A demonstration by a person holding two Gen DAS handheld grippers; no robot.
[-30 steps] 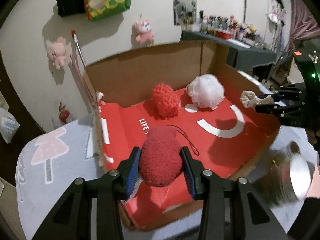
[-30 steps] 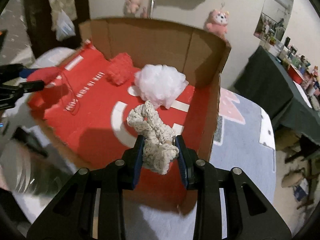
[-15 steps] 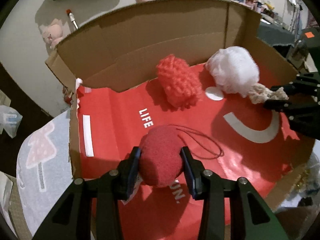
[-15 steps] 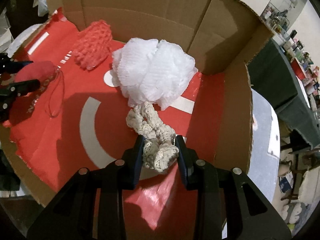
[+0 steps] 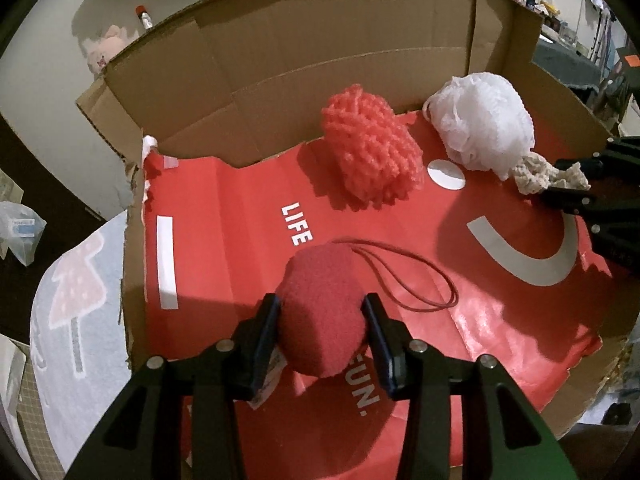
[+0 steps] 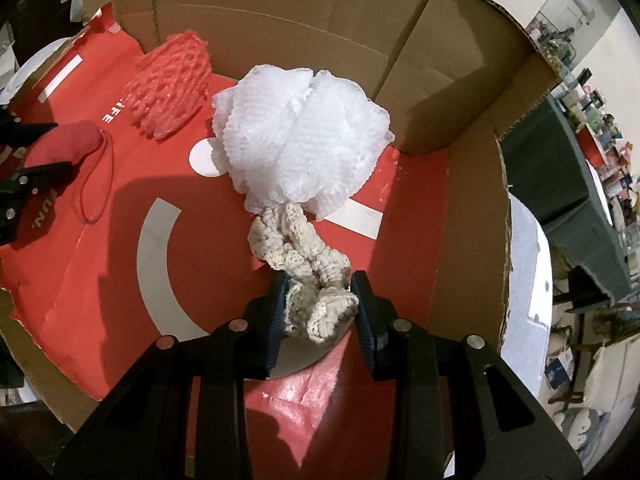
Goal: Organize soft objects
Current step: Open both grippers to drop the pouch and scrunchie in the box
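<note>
red plush ball (image 5: pixel 322 312) | cream crochet piece (image 6: pixel 304 276) | both inside box (image 5: pixel 320 60)

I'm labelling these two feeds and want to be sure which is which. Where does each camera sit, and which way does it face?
Left wrist view: on the left gripper, looking steeply down into the cardboard box; its fingers hold the red plush ball.
Right wrist view: on the right gripper, also looking down into the box; its fingers hold the cream knitted piece.
Shared: white mesh puff, coral yarn pompom, and each other's gripper.
</note>
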